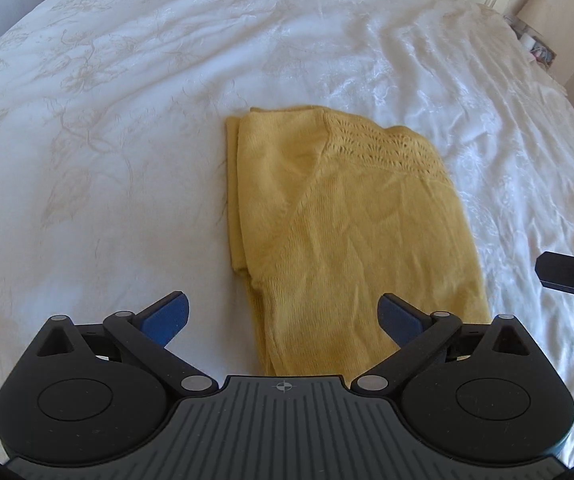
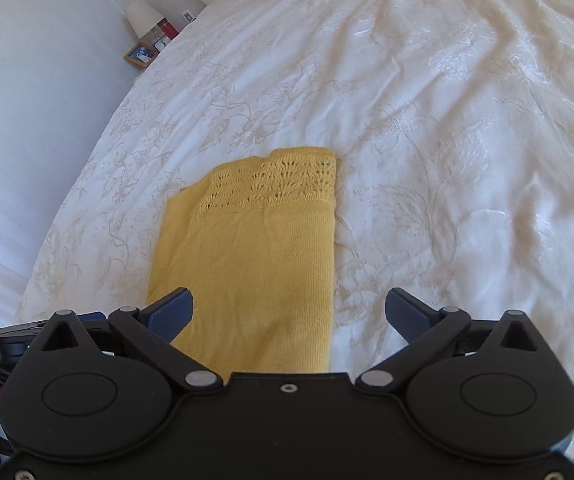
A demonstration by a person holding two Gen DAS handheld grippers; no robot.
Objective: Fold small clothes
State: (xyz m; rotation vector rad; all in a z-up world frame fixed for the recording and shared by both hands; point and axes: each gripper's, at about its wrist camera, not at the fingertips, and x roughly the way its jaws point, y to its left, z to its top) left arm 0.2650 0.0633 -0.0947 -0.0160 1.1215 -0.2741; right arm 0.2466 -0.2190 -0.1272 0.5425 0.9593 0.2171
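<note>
1. Nearest the left wrist camera, at 6 o'clock, the left gripper [image 1: 285, 318] holds its jaws spread wide, with nothing between the blue pads [image 1: 166, 317]; they hang just above the near end of the garment.
2. Between those jaws and running up toward 12 o'clock lies the yellow knitted garment [image 1: 351, 224], folded into a long, narrow shape and resting flat on the bed.
3. Its left side shows stacked folded edges; an openwork lace band crosses the far end toward 1 o'clock.
4. At 3 o'clock in the same view, a black piece of the other tool [image 1: 573, 276] pokes in from the edge, apart from the garment.
5. Nearest the right wrist camera, at 6 o'clock, the right gripper [image 2: 289, 314] also has its jaws spread and empty; the left pad [image 2: 171, 314] sits over the garment's near corner, the right pad over bare cover.
6. From this side, the garment [image 2: 255, 264] stretches from 6 toward 12 o'clock, its straight folded edge on the right and the lace band at its far end.
7. Under everything, the white bedcover [image 2: 447, 160] with a pale floral pattern is creased and rumpled, most of all toward 2 o'clock.
8. Farthest off, at 10 o'clock in the right view, a lamp [image 2: 143, 16] and a framed picture [image 2: 141, 55] stand beside the bed.
</note>
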